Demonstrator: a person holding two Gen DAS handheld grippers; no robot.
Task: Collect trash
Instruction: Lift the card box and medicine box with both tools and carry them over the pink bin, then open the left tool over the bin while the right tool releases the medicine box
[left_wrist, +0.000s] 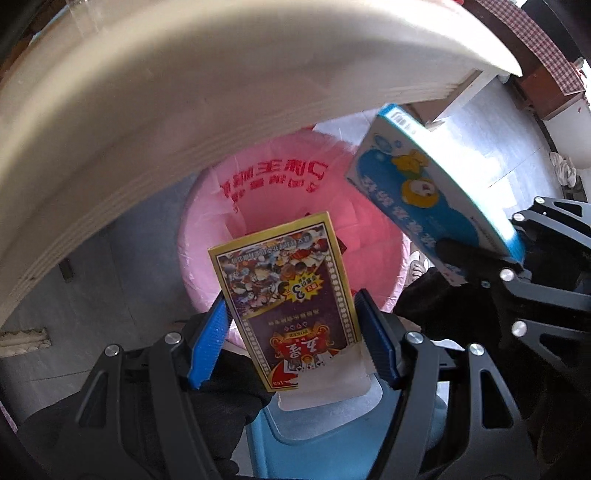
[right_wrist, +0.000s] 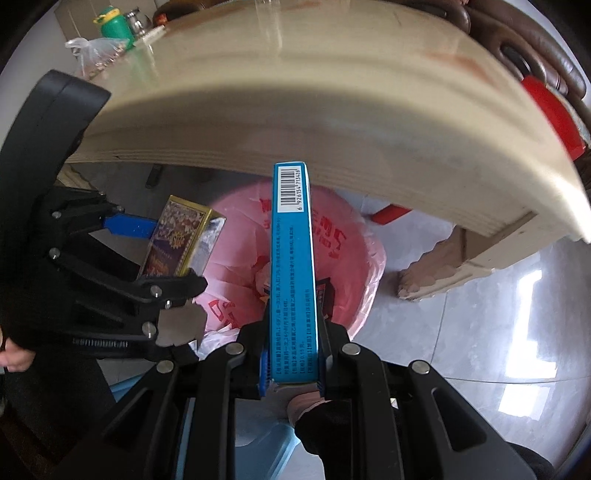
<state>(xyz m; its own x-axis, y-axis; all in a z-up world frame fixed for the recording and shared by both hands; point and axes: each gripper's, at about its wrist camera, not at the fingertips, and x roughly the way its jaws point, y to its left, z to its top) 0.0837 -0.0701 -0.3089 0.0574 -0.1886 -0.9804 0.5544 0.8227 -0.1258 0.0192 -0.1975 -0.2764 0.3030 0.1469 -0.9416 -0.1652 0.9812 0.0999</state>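
your playing-card box (left_wrist: 291, 295) sits between the blue pads of your left tool (left_wrist: 295, 332), which looks closed on its edges, above the bin with the pink bag (left_wrist: 295, 192). your right tool (right_wrist: 291, 363) pinches the blue medicine box (right_wrist: 292, 266) edge-on, held over the same bin (right_wrist: 354, 254). the pale tabletop (right_wrist: 295, 110) overhangs behind, and a blue stool (left_wrist: 325, 435) sits below.

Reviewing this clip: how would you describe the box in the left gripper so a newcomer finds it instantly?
Start at the bin lined with a pink bag under the table edge. Just above its opening, the left gripper holds a playing-card box between blue pads. Its yellow border and dark, busy artwork set it apart from the blue-and-white cartoon box in the right gripper.
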